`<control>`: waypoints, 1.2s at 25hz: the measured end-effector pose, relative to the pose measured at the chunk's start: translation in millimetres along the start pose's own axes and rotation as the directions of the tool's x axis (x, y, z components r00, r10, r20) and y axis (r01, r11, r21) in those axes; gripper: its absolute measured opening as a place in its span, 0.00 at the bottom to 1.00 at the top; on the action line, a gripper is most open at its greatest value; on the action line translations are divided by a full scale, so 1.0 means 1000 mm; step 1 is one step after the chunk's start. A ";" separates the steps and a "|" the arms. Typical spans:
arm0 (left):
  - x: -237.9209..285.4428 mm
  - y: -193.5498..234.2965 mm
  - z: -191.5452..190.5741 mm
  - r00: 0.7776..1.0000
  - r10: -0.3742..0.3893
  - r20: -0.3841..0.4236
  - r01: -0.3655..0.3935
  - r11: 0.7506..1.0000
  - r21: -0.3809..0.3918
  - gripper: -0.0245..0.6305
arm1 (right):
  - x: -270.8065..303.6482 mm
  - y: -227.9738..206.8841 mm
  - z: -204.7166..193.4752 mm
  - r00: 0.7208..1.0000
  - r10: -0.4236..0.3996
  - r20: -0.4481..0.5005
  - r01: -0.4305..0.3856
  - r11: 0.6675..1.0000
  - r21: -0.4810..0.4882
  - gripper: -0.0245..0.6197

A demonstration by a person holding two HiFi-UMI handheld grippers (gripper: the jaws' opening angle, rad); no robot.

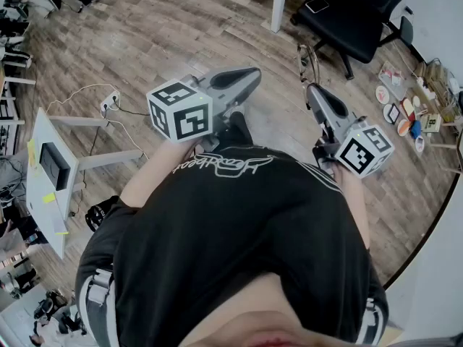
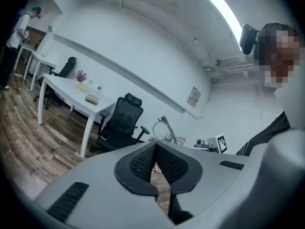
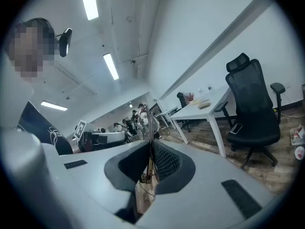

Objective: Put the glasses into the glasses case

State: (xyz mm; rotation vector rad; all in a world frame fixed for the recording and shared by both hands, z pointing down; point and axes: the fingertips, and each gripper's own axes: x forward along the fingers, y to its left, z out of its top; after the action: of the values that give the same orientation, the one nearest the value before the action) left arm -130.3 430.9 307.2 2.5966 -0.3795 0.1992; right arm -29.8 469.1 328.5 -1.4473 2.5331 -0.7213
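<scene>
Wood-plank flooring [image 1: 145, 27] is filling the head view, with a black office chair [image 1: 354, 13] standing at one o'clock, a small white stand [image 1: 43, 172] at nine o'clock and loose clutter [image 1: 405, 114] lying at three o'clock. The person's black shirt [image 1: 239, 230] is taking up the lower half. The left gripper [image 1: 252, 74] is pointing toward twelve o'clock from just left of centre, while the right gripper [image 1: 312, 89] is reaching up from four o'clock and holding the glasses [image 1: 309, 63] at its tip, above the floor and near the chair. Turning to the left gripper view, its jaws are pressing together at the tips with nothing between them; beyond them, at twelve o'clock, the glasses [image 2: 164, 128] are standing upright in the air, and a white table [image 2: 71, 92] with a small tan thing [image 2: 92, 99] on it is sitting at ten o'clock beside the chair. Turning to the right gripper view, the jaws are clamping flat on a thin arm of the glasses, and the wire rims [image 3: 145, 120] are rising just past the tips at twelve o'clock. The same table and chair are showing at two and three o'clock.
</scene>
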 end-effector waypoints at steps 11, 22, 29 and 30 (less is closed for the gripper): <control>0.004 -0.006 -0.002 1.000 -0.009 0.006 0.008 0.999 0.047 0.05 | -0.001 -0.003 0.001 1.000 -0.010 0.000 0.010 1.000 -0.007 0.08; 0.002 0.010 0.013 0.999 -0.007 0.039 0.007 1.000 0.010 0.05 | 0.007 -0.008 0.011 1.000 -0.016 0.013 0.016 1.000 -0.010 0.08; 0.013 0.028 0.033 0.997 -0.026 0.079 0.026 1.000 0.004 0.05 | 0.027 -0.022 0.031 1.000 -0.028 0.012 0.028 0.999 -0.045 0.08; 0.015 0.032 0.035 0.996 -0.025 0.083 0.025 1.000 0.002 0.05 | 0.030 -0.025 0.033 1.000 -0.028 0.011 0.028 0.998 -0.049 0.08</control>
State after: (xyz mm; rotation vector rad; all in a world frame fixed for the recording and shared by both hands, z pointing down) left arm -122.8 383.3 294.7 2.6154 -0.3757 0.0829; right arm -14.7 421.6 314.9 -1.5007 2.5446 -0.6584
